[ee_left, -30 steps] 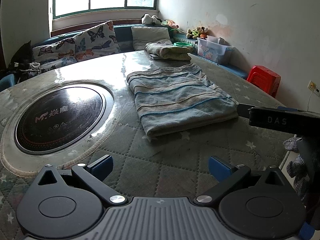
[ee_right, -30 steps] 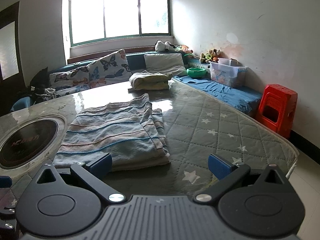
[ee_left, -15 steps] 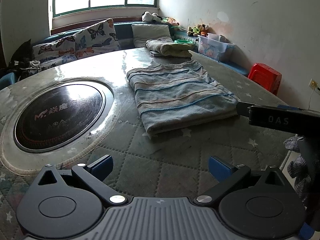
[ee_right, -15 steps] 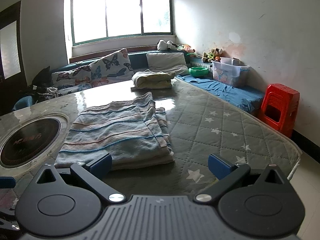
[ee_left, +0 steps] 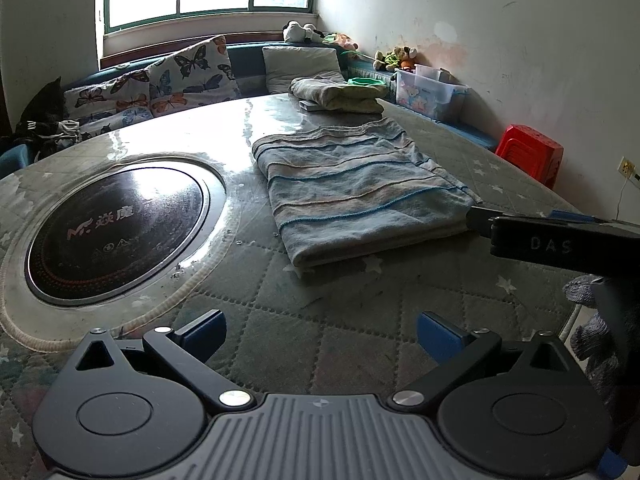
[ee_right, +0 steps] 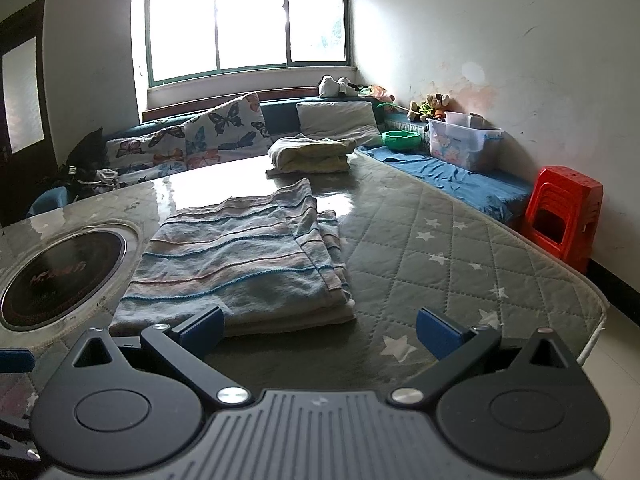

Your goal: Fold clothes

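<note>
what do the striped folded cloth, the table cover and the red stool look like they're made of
Striped cloth: soft woven or knit fabric, matte, judging by its limp layered folds and raised blue stitch lines.
Table cover: quilted padded fabric with stitched diamonds and printed stars; farther back a glossy glare suggests clear plastic or glass over it, unclear which.
Red stool: likely moulded plastic, smooth with a slight sheen.

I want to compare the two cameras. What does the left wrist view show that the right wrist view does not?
Only the left wrist view shows the right gripper from the side, at the striped cloth, and a wall socket. Only the right wrist view shows the dark door and the blue bench cover. Both show the striped cloth, the folded pile behind it, the round cooktop and the red stool.
</note>
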A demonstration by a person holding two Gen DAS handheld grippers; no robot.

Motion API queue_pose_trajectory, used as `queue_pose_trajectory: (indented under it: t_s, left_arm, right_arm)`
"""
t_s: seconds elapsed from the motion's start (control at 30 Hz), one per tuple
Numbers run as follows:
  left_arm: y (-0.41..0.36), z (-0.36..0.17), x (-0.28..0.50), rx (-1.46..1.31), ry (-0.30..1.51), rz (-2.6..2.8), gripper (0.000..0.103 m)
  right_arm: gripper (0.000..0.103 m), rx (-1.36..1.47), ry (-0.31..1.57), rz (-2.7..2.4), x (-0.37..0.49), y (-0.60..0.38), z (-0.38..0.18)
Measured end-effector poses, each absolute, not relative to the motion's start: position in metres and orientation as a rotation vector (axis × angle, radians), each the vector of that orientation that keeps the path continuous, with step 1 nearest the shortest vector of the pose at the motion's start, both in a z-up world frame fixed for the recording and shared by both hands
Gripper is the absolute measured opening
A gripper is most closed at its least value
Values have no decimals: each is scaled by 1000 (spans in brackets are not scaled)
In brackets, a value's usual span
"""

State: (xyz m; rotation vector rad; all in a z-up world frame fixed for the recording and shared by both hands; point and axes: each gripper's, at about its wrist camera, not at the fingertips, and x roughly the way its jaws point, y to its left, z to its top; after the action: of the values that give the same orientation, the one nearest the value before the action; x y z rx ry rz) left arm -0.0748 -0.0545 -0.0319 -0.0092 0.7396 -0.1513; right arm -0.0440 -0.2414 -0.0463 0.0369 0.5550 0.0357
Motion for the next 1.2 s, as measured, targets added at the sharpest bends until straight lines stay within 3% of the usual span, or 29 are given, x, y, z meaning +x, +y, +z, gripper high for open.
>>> queue_pose_trajectory:
  t_s: [1.2]
  left_arm:
    - [-59, -33, -62, 0, 753, -167, 103]
  right_arm:
    - [103, 35, 577, 47, -33, -237, -50]
